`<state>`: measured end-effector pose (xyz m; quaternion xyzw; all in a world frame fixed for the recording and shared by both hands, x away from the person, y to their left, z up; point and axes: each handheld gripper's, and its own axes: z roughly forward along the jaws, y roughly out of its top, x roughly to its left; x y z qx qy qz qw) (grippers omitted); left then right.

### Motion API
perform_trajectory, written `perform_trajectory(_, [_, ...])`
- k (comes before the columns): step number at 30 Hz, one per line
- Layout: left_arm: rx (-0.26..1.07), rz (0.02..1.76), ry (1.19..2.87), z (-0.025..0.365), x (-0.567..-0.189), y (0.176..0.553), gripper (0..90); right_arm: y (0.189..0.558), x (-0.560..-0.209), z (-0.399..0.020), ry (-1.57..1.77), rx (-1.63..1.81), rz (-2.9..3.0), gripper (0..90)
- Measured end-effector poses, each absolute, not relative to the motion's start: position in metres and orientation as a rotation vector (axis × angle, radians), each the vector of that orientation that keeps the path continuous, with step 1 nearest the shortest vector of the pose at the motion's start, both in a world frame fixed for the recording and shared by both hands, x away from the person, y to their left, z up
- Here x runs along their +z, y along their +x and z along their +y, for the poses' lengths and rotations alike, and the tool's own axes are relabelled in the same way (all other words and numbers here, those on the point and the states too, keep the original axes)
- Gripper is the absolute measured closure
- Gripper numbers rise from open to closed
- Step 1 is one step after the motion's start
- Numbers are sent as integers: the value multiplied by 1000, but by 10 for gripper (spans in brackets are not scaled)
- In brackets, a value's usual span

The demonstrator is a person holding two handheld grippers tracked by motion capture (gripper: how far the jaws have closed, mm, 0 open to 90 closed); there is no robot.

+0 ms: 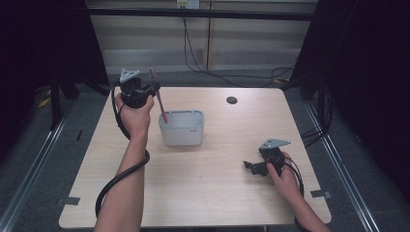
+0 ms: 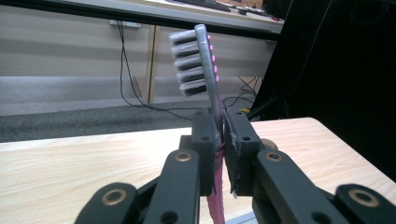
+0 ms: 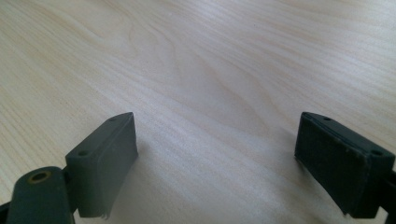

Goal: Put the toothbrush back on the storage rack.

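One toothbrush is in play, and the left tongs pinch it by the handle. In the left gripper view the two black jaws press against the toothbrush from either side, its grey neck and bristled head standing upright above them, its pink handle running down between them. A row of small pink dots marks the back of the head. From the high view the brush slants, head up and away, pink handle pointing down toward the near left corner of the one pale grey bin; the handle's lower end sits just at or over the bin's rim, and whether it touches cannot be told. The bin stands alone near the middle of the tabletop.

The right tongs rest low over the tabletop toward its near right side, well apart from the bin. In the right gripper view the two jaws stand spread wide with bare wood between them, and they hold nothing.

One dark round hole sits in the tabletop toward the far edge. Two hands, two tongs, one brush, one bin.
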<state>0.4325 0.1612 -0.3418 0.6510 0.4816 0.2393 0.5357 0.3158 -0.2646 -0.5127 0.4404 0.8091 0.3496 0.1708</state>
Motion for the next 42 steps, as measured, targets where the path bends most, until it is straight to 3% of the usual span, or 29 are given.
perform_trajectory(42, [564,1190,1588,163,-377,420,829,316,-513,-265,1250,994,2302,124])
